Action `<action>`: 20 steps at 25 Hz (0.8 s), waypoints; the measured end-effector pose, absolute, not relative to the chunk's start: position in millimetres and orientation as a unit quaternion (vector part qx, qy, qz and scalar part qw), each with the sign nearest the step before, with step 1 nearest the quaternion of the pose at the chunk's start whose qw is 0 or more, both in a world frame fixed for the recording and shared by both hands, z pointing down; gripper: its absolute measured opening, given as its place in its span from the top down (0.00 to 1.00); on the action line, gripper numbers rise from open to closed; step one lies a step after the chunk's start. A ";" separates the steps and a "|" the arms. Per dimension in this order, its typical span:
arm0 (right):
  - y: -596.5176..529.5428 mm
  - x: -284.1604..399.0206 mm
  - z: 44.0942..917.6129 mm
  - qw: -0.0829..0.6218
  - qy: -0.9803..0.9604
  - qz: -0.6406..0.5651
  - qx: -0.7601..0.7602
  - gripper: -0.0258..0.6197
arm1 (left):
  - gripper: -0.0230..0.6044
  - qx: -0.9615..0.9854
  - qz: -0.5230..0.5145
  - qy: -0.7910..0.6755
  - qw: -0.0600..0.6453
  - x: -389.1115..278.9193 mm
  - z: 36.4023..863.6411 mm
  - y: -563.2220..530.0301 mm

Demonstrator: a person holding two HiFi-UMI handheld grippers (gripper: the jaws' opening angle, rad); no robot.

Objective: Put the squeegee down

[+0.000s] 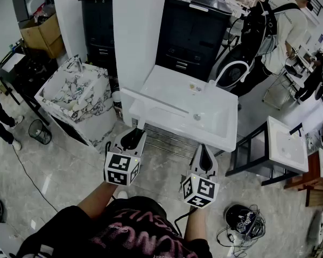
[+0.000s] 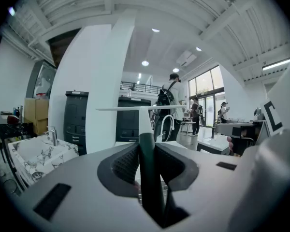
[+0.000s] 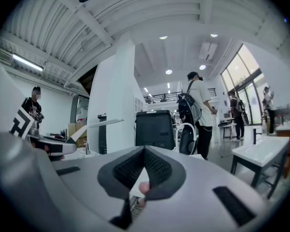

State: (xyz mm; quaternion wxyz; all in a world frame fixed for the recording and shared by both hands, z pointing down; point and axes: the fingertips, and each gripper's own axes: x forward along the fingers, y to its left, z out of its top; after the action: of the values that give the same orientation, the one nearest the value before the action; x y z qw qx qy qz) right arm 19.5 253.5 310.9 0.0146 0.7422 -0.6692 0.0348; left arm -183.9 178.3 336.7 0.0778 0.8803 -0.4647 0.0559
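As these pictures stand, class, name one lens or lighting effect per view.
Head view: wide lens bows the room's edges; the white sink is nearly washed out. Left gripper view: dark fisheye corners; the squeegee looks soft. Right gripper view: same dark rim; windows glare.

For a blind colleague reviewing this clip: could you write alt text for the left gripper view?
The left gripper is shut on the dark handle of a squeegee, held upright with its white blade across the top. Behind stand a white pillar, black cabinets, a marbled sink and a person with a backpack.
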 end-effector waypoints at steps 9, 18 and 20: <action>259.0 24.3 317.9 0.016 -0.669 0.042 0.742 0.93 | 0.81 0.879 0.064 -0.467 0.072 -181.4 340.5 182.1; 269.9 36.3 316.3 -0.005 -0.673 0.040 0.738 0.93 | 0.81 0.881 0.067 -0.463 0.072 -165.4 339.5 193.5; 272.8 40.8 316.4 -0.010 -0.674 0.042 0.738 0.93 | 0.81 0.881 0.068 -0.463 0.069 -160.7 338.3 195.9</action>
State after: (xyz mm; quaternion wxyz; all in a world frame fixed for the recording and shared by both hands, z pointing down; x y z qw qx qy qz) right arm 40.8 272.8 316.4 -0.0101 0.7376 -0.6739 0.0421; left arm -160.7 195.9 338.3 0.0693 0.8808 -0.4633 0.0683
